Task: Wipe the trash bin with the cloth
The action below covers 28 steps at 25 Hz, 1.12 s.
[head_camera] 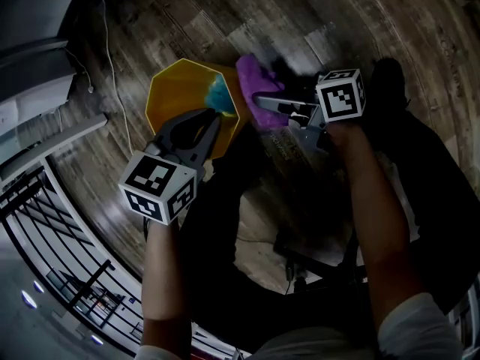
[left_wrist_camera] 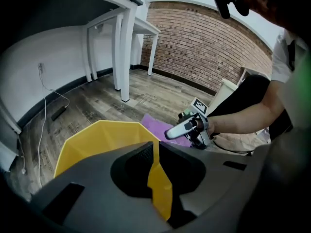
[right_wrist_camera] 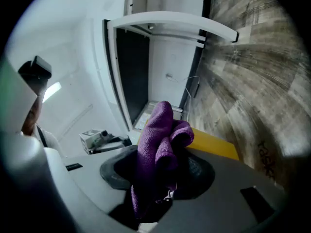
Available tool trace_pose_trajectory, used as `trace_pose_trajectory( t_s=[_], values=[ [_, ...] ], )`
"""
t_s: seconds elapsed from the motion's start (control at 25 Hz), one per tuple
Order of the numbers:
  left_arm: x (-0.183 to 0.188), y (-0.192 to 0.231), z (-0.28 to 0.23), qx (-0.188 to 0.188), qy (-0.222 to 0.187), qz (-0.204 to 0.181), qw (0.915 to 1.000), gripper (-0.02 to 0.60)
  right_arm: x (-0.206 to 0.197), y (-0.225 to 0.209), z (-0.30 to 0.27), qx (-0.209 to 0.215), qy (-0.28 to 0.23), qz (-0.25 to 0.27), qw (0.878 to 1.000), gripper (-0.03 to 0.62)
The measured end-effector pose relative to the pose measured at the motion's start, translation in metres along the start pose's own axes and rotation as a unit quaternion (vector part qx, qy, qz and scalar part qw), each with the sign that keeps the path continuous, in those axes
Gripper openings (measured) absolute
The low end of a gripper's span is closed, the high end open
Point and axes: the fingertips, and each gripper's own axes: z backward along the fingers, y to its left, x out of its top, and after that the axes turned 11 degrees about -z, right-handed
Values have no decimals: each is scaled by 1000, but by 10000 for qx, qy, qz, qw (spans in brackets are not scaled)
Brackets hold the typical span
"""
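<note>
On the floor point(head_camera: 225, 21) sits one yellow bin point(head_camera: 176, 96), its lower part cut off behind the left gripper point(head_camera: 212, 120), which is clamped on its wall. Second gripper, the right point(head_camera: 261, 100), is pinched on the one purple cloth point(head_camera: 253, 73), just beside the bin's rim. Blue patch point(head_camera: 220, 96) inside, can't tell what.

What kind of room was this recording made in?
Probably an indoor office or studio room: it has a brick wall, white desks standing along a plain white wall, and a wood-plank floor.
</note>
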Motion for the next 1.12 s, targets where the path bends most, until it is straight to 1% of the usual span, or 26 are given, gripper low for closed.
trace_pose_trajectory(
  t_s=[0.16,0.2,0.24,0.36,0.48,0.6,0.72,0.84,1.12],
  values=[
    [-3,-4,-10,-120,120,45,9998,32,20,37,-2,929,1,135,9956,184],
    [-5,-4,-11,-135,163,59,9998,32,21,39,-5,1040,61,120,9945,184],
    [-7,-4,-13,-153,206,77,9996,32,19,35,-10,1033,173,115,9944,184],
    [-11,-5,-20,-240,279,133,9992,32,9,5,-21,633,545,105,9964,184],
    [-10,-7,-23,-390,307,166,9986,32,9,-25,-23,190,555,-110,9982,184],
    [-5,-14,-19,-531,318,206,9979,32,5,-46,-23,-170,559,-322,9978,184],
    [0,-7,-23,-583,272,247,9976,32,7,-78,-30,-559,633,-466,9953,184],
    [1,7,-28,-547,245,268,9978,32,13,-110,-41,-879,765,-451,9922,184],
    [4,14,-27,-527,188,393,9977,32,14,-156,-50,-1548,928,-421,9827,184]
  ],
)
